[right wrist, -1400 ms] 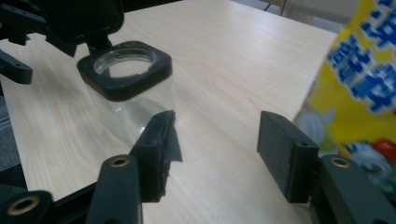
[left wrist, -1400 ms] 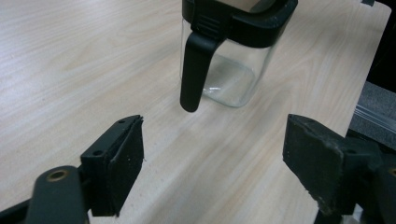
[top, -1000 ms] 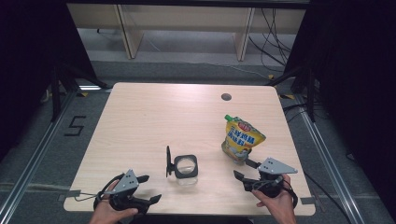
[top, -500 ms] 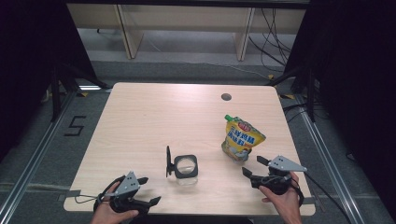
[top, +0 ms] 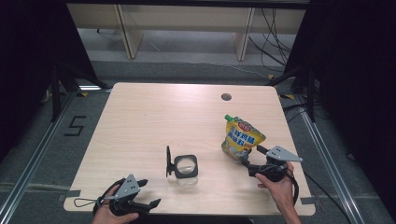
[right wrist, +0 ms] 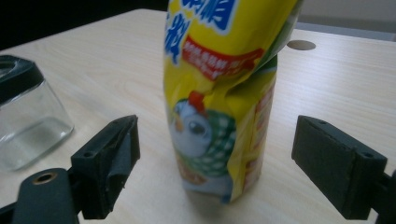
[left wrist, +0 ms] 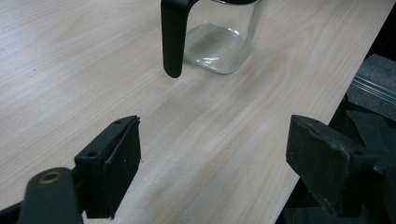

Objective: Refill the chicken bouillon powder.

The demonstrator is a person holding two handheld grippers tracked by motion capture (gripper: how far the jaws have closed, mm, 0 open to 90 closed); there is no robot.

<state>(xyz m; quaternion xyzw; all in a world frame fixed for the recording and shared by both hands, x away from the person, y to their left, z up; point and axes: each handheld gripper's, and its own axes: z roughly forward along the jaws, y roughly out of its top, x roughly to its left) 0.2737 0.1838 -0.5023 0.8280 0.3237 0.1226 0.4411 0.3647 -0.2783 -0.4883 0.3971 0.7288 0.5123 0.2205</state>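
A yellow stand-up pouch with a green cap and a printed chicken stands upright on the table's right side. My right gripper is just in front of it. Its jaws have just been opening and now stand wide; the pouch stands between and slightly beyond them, and neither pad touches it. A clear glass jar with a black rim and black handle sits near the table's front middle. My left gripper rests open at the front left edge and faces the jar, with bare table between its jaws.
The light wooden table has a round cable hole at the back right. The jar stands to the left of the pouch in the right gripper view. The table's front edge runs beside the left gripper's right jaw.
My right gripper has moved forward toward the pouch's base and its jaws have spread wider. The left gripper, jar and pouch have stayed in place.
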